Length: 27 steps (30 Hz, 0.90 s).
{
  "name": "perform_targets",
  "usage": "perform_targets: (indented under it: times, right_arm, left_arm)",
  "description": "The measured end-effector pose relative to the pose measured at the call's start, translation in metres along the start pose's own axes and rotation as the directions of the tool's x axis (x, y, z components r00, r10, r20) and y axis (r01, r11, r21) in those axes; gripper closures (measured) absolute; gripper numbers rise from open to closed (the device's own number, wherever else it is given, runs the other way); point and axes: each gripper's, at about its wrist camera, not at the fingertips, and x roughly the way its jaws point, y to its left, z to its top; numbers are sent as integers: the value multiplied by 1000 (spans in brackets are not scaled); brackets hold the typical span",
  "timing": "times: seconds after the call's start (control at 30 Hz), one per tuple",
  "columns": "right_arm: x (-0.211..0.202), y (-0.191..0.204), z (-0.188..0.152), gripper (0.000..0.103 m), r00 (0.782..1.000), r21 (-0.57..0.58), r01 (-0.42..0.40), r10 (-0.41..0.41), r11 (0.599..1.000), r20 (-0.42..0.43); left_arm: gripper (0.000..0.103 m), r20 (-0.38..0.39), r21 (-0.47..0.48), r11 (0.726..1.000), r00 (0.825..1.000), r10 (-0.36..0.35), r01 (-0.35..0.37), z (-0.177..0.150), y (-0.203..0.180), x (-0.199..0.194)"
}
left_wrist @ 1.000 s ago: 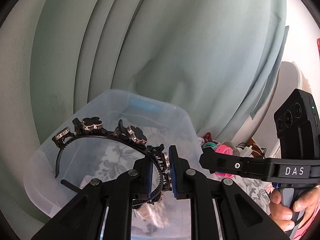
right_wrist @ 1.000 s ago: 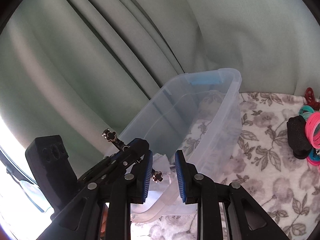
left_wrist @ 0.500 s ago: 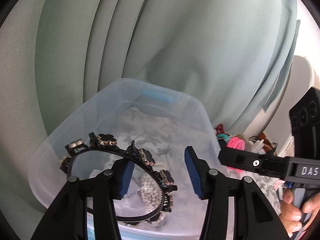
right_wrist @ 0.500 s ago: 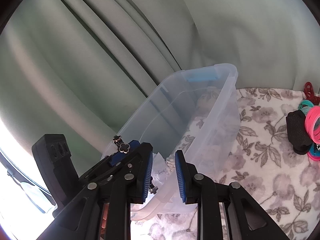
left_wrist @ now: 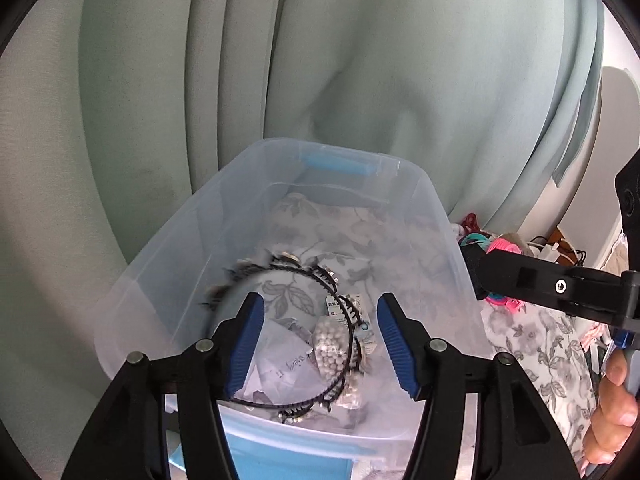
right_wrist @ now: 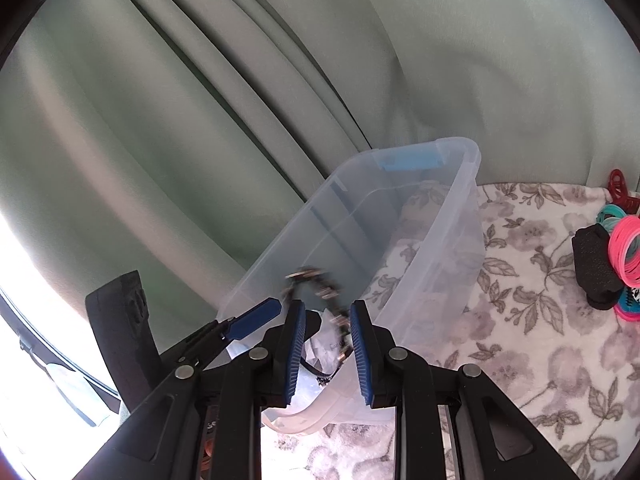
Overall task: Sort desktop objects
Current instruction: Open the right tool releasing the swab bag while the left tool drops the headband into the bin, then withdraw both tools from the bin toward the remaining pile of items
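Clear plastic forms the bin (left_wrist: 168, 280), inside which the black jewelled headband (left_wrist: 316, 280) is seen, blurred, above a bead packet (left_wrist: 330, 344) and crumpled paper (left_wrist: 280, 360). The left gripper (left_wrist: 320, 344) is held over the bin, its jaws opening and touching nothing. The right gripper (right_wrist: 326, 352) is kept narrowly parted and empty. Pink hair ties (right_wrist: 626, 246) are piled on the floral cloth (right_wrist: 520, 280), well apart; a green curtain (left_wrist: 360, 60) is hung behind.

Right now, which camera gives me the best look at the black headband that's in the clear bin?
The left wrist view. It looks down into the clear bin and shows nearly the whole headband over the packets, partly blurred. The right wrist view shows only a blurred piece of the headband through the bin wall, behind the right gripper.
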Motion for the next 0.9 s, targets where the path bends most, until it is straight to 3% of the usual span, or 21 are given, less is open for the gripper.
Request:
perform_targets:
  times: [0.47, 0.8, 0.9]
  right_arm:
    - [-18, 14, -8, 76, 1000, -25, -17, 18, 1000, 11]
    - [-34, 23, -17, 75, 1000, -51, 27, -26, 998, 9]
    - [-40, 25, -20, 67, 999, -59, 37, -37, 998, 13]
  left_arm:
    - [43, 49, -11, 1000, 999, -1, 1, -3, -3, -30]
    - [37, 91, -60, 998, 996, 8, -3, -5, -4, -53]
    - [34, 87, -78, 997, 996, 5, 2, -6, -4, -54]
